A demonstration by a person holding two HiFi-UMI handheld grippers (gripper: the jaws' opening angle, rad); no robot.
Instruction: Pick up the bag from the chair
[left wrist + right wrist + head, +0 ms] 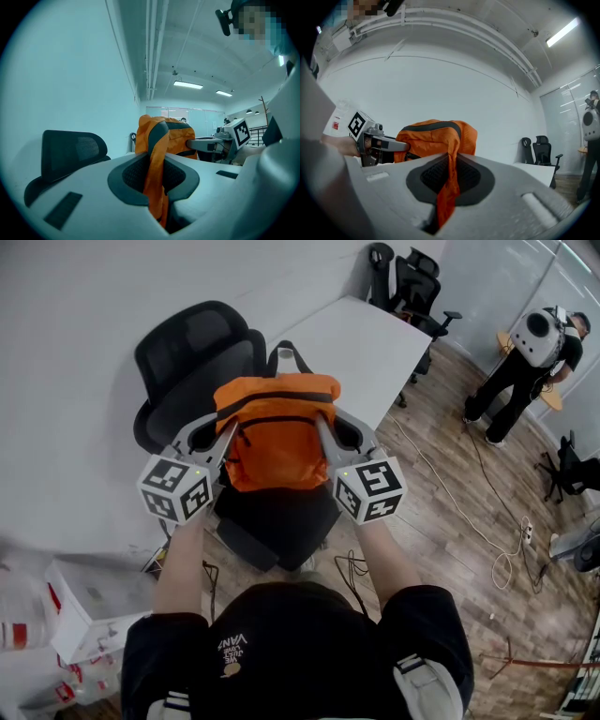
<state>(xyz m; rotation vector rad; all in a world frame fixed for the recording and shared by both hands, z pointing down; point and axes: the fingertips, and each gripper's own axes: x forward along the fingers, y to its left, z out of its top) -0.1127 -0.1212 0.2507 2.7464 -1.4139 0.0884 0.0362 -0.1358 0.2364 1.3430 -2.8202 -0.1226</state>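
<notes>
The left gripper (153, 171) and right gripper (449, 178) are each clamped tight on a fold of an orange fabric backpack with black trim (277, 442). They hold it between them at centre frame, over a black mesh office chair (187, 348).

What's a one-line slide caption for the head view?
Left gripper and right gripper each pinch a side of the orange backpack, held over a black office chair.

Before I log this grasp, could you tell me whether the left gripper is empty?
No, the left gripper view shows the left gripper shut on a fold of the orange bag.
</notes>
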